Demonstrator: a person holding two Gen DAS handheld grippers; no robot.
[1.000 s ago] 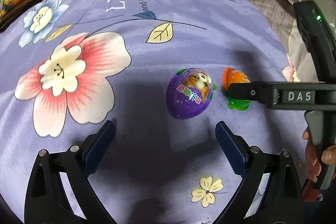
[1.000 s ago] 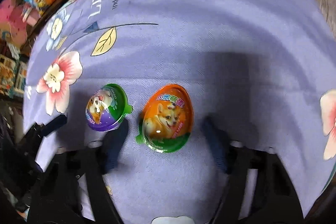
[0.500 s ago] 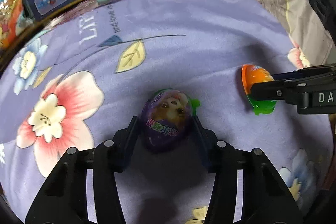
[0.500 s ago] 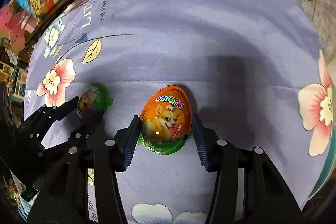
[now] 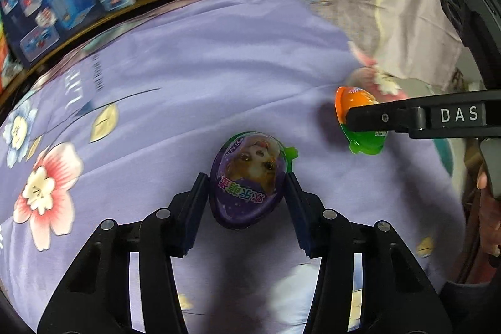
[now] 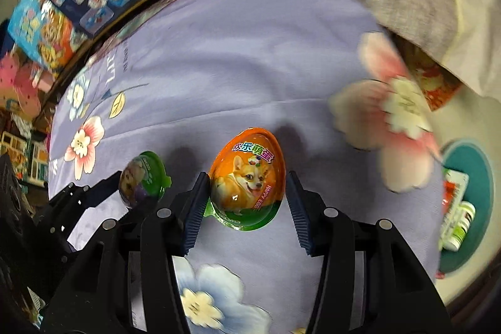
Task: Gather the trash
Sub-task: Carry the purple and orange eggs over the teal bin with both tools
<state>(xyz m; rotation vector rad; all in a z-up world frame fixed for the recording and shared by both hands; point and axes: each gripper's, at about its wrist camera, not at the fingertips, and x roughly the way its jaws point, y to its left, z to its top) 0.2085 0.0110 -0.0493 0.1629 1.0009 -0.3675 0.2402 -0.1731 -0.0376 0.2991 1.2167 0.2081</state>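
- Two egg-shaped toy capsules were held above the purple floral bedsheet [image 5: 219, 58].
- Left gripper [image 5: 246, 191] fingers clamped the purple egg [image 5: 247, 180] (dog picture upside down).
- Right gripper [image 6: 247, 193] fingers clamped the orange egg [image 6: 247, 177].

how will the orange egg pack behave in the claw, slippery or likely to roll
The orange egg pack looks glossy and rounded, so it may slip between the right claw pads. Its flat green rim probably stops rolling. It seems light, thin plastic that could dent.
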